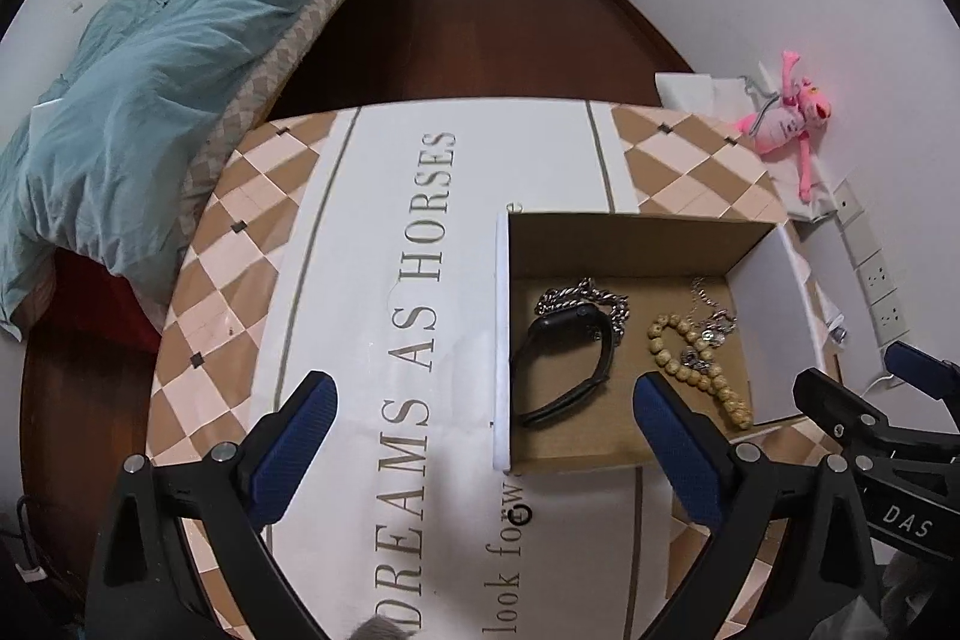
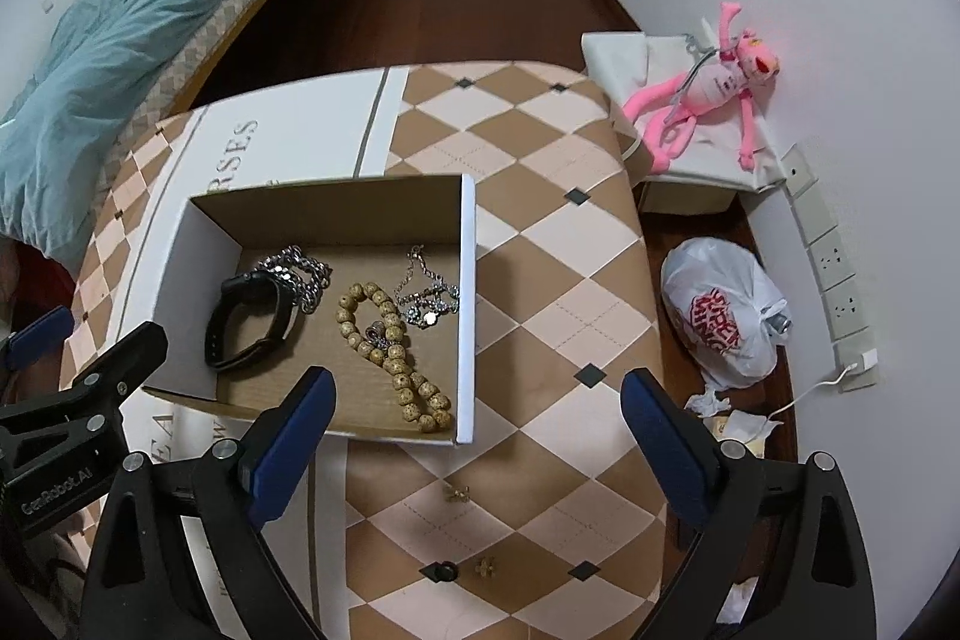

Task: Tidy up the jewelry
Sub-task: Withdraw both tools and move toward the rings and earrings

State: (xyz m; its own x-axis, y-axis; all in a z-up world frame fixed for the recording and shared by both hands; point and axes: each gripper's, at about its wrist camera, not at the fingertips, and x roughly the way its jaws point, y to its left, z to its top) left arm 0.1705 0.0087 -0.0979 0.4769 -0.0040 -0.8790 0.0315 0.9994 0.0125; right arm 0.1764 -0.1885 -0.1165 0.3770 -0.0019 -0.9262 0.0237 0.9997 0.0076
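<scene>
Looks mostly done to me. The box (image 2: 465, 304) sits on the checkered table (image 2: 540, 244) and already has a black watch (image 2: 249, 322), a chunky silver chain (image 2: 300, 274), a bead bracelet (image 2: 390, 346) and a thinner silver necklace (image 2: 429, 301) lying in it, each roughly in its own spot, though the watch overlaps the chunky chain a bit. Both tongs are spread wide with nothing in them: the left gripper (image 1: 480, 454) hangs over the box's near-left corner and the white printed sheet (image 1: 372, 280), the right gripper (image 2: 477, 451) over the box's near-right corner and bare table. What's left, I'd guess, is the little stuff: the right view shows a few small pieces on the table nearer the camera than the box, two goldish bits (image 2: 457, 493) (image 2: 485, 568) and a dark ring (image 2: 445, 571), too tiny to say exactly what they are. The left view doesn't show those at all, so you'd think everything's packed if you only looked there. The right view also gets a white plastic bag (image 2: 720, 316) on the floor, while the left view shows far more of the sheet's lettering. A pink plush (image 2: 714, 94) turns up in both.
</scene>
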